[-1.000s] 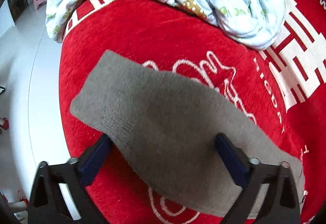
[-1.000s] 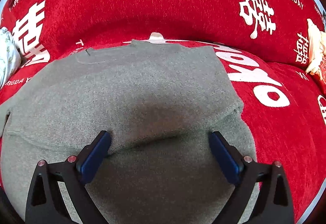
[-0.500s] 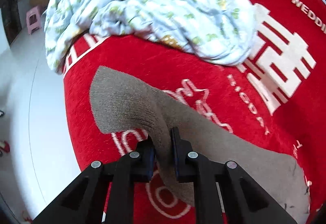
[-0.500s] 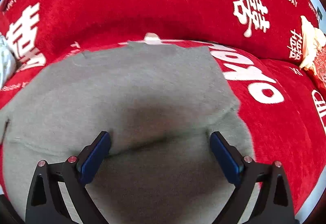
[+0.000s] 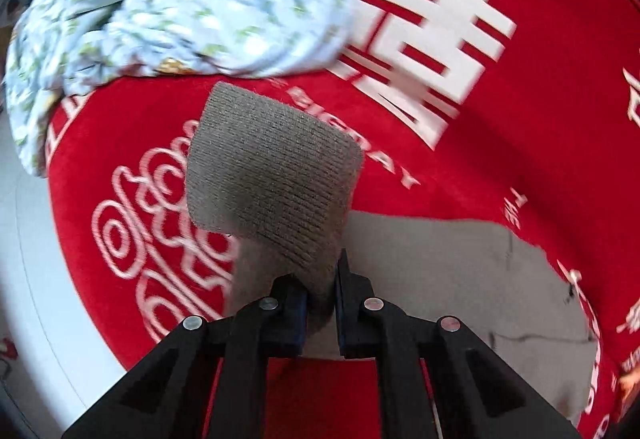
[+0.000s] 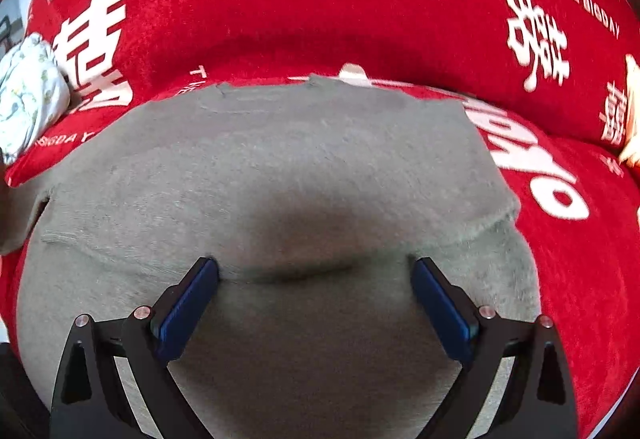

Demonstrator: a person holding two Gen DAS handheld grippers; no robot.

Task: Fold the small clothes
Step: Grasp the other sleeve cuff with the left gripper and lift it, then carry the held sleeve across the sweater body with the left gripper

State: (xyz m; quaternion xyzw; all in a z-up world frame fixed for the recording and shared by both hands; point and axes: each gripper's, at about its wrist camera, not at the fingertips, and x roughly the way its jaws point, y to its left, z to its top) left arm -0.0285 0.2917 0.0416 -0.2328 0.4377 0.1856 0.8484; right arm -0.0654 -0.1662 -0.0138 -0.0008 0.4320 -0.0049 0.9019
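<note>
- Grey sweater (image 6: 288,175) lies flat on the red cover (image 6: 320,7), its body spread under the right gripper and running on toward the cover's back edge.
- Sleeve (image 5: 272,175) of that sweater is lifted off the cover, pinched at its lower part; its ribbed cuff end points up and away from the left gripper.
- Right gripper (image 6: 314,275) hovers over the sweater's middle, jaws spread wide, holding nothing.
- Left gripper (image 5: 322,287) is clamped tight on the sleeve.
- Floral quilt (image 5: 168,7) sits bunched toward the cover's far left corner.

Bright daylight, fisheye warp, blurred edges
</note>
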